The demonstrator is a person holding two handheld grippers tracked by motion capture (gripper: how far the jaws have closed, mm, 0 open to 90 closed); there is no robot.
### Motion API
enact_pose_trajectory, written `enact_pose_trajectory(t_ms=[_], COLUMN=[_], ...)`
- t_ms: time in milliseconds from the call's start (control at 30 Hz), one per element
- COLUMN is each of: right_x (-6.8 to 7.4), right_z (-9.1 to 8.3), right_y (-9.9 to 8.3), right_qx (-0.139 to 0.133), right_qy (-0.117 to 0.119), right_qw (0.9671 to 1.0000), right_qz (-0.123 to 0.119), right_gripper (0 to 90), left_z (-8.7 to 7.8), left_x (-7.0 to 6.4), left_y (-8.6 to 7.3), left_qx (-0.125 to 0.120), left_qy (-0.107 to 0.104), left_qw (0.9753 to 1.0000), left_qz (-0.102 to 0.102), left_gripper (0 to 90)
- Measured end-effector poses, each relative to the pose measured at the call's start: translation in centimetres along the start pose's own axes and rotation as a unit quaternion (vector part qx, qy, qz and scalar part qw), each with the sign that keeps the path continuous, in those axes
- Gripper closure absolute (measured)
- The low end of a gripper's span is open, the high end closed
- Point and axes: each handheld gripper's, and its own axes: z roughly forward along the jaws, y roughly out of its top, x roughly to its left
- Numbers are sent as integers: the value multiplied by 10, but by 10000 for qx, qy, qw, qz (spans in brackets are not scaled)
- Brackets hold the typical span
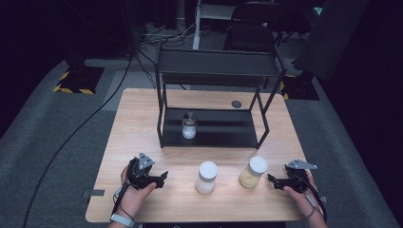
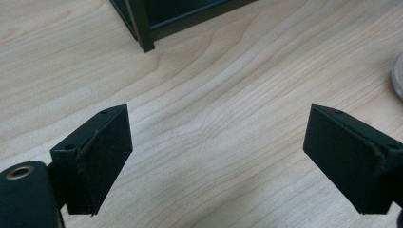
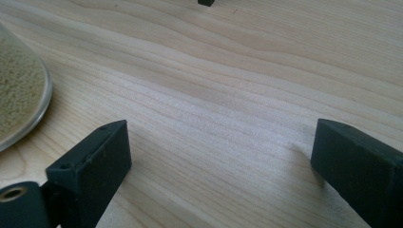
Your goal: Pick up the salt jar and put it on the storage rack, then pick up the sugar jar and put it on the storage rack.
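Observation:
Two white-lidded jars stand near the front of the wooden table (image 1: 142, 118): one with white contents (image 1: 206, 177) and one with yellowish grains (image 1: 252, 172). A small jar with a grey lid (image 1: 189, 127) sits on the lower shelf of a black rack (image 1: 216, 68). My left gripper (image 1: 163, 179) rests left of the white jar, open and empty, pointing right. My right gripper (image 1: 272, 180) is just right of the yellow jar, open and empty, pointing left. In the left gripper view the gripper (image 2: 218, 123) spans bare wood. In the right gripper view the gripper (image 3: 221, 135) stands beside the grain jar (image 3: 19, 90).
A small dark round disc (image 1: 236, 103) lies on the table behind the rack. A rack leg (image 2: 142, 28) stands ahead in the left gripper view, and a pale jar edge (image 2: 399, 76) shows at its right. A rack foot (image 3: 206, 2) is far ahead in the right gripper view.

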Motion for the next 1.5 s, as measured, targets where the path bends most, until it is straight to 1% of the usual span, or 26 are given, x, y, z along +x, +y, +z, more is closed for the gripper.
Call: enact_pose_trajectory(t_ms=[200, 367, 633, 700, 767, 833, 867, 933, 1500], right_x=[0, 0, 0, 0, 0, 0, 0, 0, 0], right_z=[0, 0, 0, 0, 0, 0, 0, 0, -1], right_y=[0, 0, 0, 0, 0, 0, 0, 0, 0], right_qx=[0, 0, 0, 0, 0, 0, -1, 0, 2], right_qy=[0, 0, 3, 2, 3, 3, 2, 3, 16], right_qw=[10000, 10000, 10000, 10000, 10000, 10000, 10000, 10000, 10000], right_qz=[0, 0, 2, 1, 1, 1, 1, 0, -26], right_gripper=[56, 56, 56, 56, 56, 56, 56, 56, 57], left_z=[2, 6, 10, 11, 12, 12, 12, 14, 14], left_x=[1, 1, -1, -1, 0, -2, -3, -2, -2], left_y=[-5, -8, -13, -14, -15, -17, -16, -20, -19], left_qx=[117, 198, 299, 362, 372, 353, 378, 308, 333], left_qy=[39, 31, 54, 71, 68, 137, 174, 195, 204], left_qw=[9999, 9998, 9995, 9993, 9992, 9993, 9991, 9993, 9992], left_qz=[-29, -60, -58, -76, -92, -74, -29, -36, -68], left_gripper=[93, 93, 86, 81, 77, 62, 48, 21, 7])
